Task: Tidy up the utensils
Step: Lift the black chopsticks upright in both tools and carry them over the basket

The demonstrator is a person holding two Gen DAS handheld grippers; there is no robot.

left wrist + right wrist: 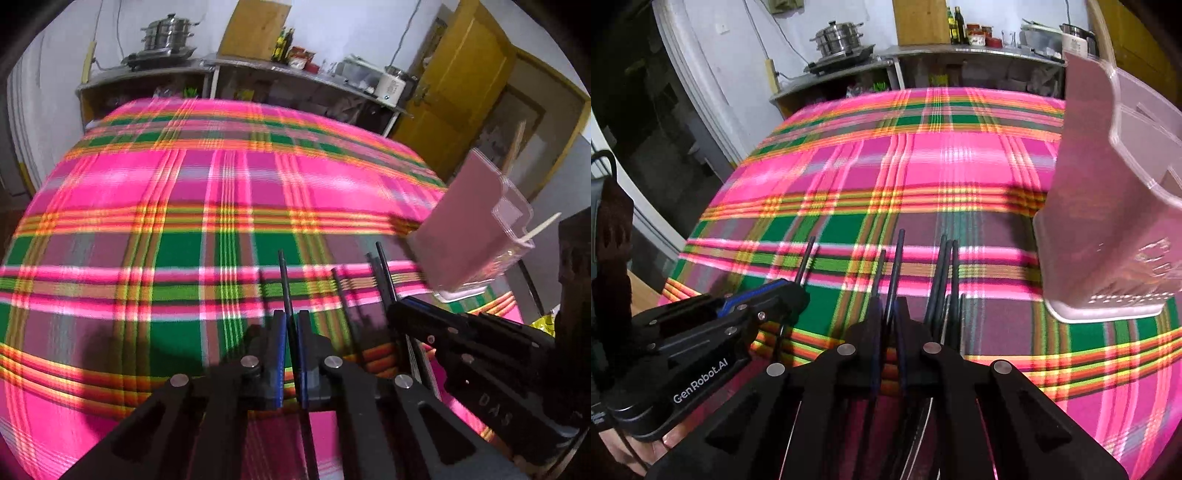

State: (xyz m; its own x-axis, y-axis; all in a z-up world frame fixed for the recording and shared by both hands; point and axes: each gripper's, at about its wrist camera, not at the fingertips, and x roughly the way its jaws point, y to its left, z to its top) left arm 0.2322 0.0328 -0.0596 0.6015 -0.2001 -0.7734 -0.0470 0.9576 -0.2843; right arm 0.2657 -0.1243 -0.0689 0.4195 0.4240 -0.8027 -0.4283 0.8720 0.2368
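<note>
The left gripper (291,325) was clamped on one black chopstick (285,280), its long axis running away across the plaid cloth (177,206). The right gripper (890,310) pinched another chopstick (897,258) beside loose ones (945,273). The pink holder (1108,206) stood upright further right, nearer the right hand.

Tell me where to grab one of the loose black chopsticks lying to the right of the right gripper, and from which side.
Take one loose black chopstick near its far end, where the tips fan slightly apart; nearer the gripper they bunch and overlap. Come from above with jaws across the thin shaft, since it lies flat on the plaid cloth. The right gripper already pinches a chopstick, so empty it into the pink holder first.
</note>
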